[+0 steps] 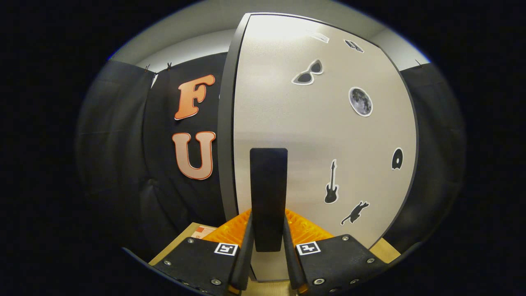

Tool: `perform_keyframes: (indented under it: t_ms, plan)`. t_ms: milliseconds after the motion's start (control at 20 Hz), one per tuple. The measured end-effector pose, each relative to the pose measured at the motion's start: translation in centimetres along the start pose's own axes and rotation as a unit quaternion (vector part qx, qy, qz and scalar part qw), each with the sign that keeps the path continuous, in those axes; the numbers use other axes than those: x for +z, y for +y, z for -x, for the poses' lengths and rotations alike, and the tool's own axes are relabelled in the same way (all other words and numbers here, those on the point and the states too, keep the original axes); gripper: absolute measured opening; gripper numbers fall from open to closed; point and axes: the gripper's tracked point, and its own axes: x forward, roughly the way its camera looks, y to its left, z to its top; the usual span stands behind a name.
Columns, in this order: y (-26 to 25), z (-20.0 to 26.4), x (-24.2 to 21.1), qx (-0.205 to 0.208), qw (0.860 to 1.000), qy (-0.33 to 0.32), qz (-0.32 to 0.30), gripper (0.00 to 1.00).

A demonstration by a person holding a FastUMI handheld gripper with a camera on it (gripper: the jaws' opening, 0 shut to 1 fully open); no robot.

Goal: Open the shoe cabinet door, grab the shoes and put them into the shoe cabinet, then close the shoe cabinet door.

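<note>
Filling most of the scene, the shoe cabinet door (320,135) stands upright and pale, its dark left edge (225,135) turned toward the camera, which suggests the panel is either just ajar or seen slightly from the side; I cannot tell which, and the cabinet's inside is hidden. Whether the shoes are already within or yet to be fetched cannot be told from here.

The door's face carries small stickers, scattered as decoration rather than for any use: a moon (361,101), sunglasses (308,74), a guitar (331,183), a cat (355,212) and a few others near the top and right side.

Down the lower middle of the panel runs the dark handle (268,197), a tall flat bar standing proud of the door so it can be pinched from both sides. The gripper (268,246) is placed for exactly that: its fingers (246,242) sit close against either flank of the handle's lower end, nearly together and apparently clamped on it. Gripping low on the bar probably gives a steady hold for swinging the panel on its hinge.

Below the fingers a strip of light wooden table (176,246) shows, with a small printed card (203,231) lying on it.
</note>
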Motion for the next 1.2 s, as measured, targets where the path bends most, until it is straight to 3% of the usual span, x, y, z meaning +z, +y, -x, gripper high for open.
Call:
perform_keyframes:
  t_ms: [600, 950, 1200]
  plan:
    - [-0.1, 2.1, -0.1, 0.041, 0.999, 0.015, -0.005, 0.24]
    - [-1.8, 5.6, 0.2, 0.053, 0.998, -0.001, -0.021, 0.22]
    - [-3.9, 8.5, -0.1, 0.050, 0.999, -0.006, 0.002, 0.23]
